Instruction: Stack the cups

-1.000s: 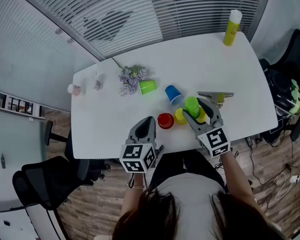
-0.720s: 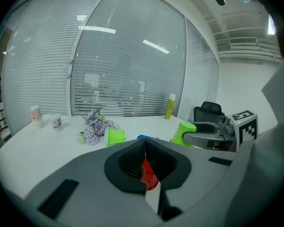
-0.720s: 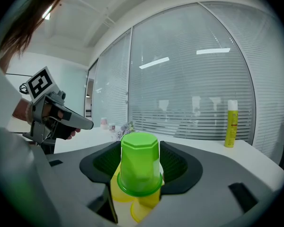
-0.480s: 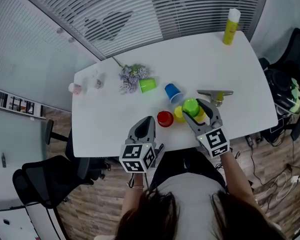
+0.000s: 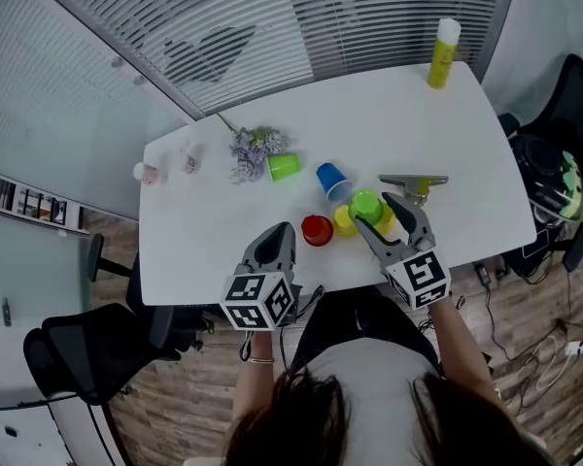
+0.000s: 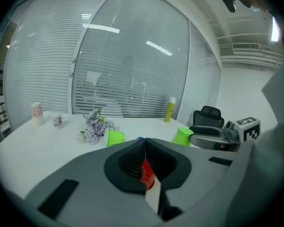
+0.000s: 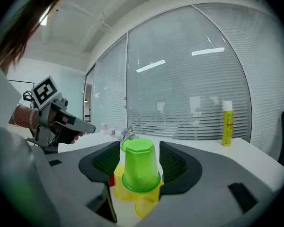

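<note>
My right gripper (image 5: 377, 210) is shut on an upside-down green cup (image 7: 140, 165), which it holds just over two yellow cups (image 7: 117, 188) near the table's front edge. A red cup (image 5: 317, 230) stands left of them. A blue cup (image 5: 332, 181) lies on its side behind. Another green cup (image 5: 284, 167) lies beside the flowers. My left gripper (image 5: 277, 238) hovers at the front edge, shut and empty, pointing at the red cup (image 6: 147, 175).
A bunch of purple flowers (image 5: 253, 147) lies at the back left, with two small bottles (image 5: 144, 173) further left. A yellow bottle (image 5: 443, 53) stands at the far right corner. A grey tool (image 5: 415, 181) lies right of the cups on the white table (image 5: 214, 231).
</note>
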Motion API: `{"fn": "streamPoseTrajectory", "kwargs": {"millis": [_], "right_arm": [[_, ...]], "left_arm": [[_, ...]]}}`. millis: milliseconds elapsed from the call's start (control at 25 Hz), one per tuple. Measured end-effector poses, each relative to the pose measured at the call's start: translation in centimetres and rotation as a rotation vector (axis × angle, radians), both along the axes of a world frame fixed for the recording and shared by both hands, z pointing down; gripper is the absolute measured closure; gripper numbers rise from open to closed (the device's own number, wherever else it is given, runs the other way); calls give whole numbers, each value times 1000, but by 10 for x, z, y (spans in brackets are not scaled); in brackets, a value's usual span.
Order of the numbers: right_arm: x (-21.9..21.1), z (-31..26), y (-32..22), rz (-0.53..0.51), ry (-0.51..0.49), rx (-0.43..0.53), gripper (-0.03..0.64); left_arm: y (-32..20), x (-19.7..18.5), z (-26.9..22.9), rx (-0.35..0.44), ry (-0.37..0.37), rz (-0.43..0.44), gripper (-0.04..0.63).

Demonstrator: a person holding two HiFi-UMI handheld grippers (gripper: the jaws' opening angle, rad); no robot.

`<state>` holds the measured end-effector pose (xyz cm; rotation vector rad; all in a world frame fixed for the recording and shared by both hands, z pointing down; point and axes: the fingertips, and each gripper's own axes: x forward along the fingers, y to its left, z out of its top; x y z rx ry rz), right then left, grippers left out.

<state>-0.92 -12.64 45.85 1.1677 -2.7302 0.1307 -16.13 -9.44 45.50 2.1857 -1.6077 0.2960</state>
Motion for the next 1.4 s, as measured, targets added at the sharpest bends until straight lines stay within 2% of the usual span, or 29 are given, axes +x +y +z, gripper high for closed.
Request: {"fn": "streamPoseTrajectory", "kwargs": {"millis": [200,560,720,920,1080,1280,1400], "right_arm": [[7,-9,5,11,-16,11,351],[23,-23,0,70,-29,43,457],[27,-30,-5,103,-39,52,504],[36,-32,-13,160,-44,47,565],[43,-32,-20,192,-39,41,577],[56,-29,-30,245,-55,21,588],[61,-26,-36,272,-55,7,589]], "left_arm": [[-6,-7,-7,-3,6,-2,574],[-24,-24,-17,-18,7,26,574],[-37,-28,-16,-67,2,60,574],[-54,-23,-13,-158,97,118,574],[-69,-21,-5,-216,86,156,572],[-88,-10,6,-293,124,209,571],[-99,-7,17,-354,119,223,568]]}}
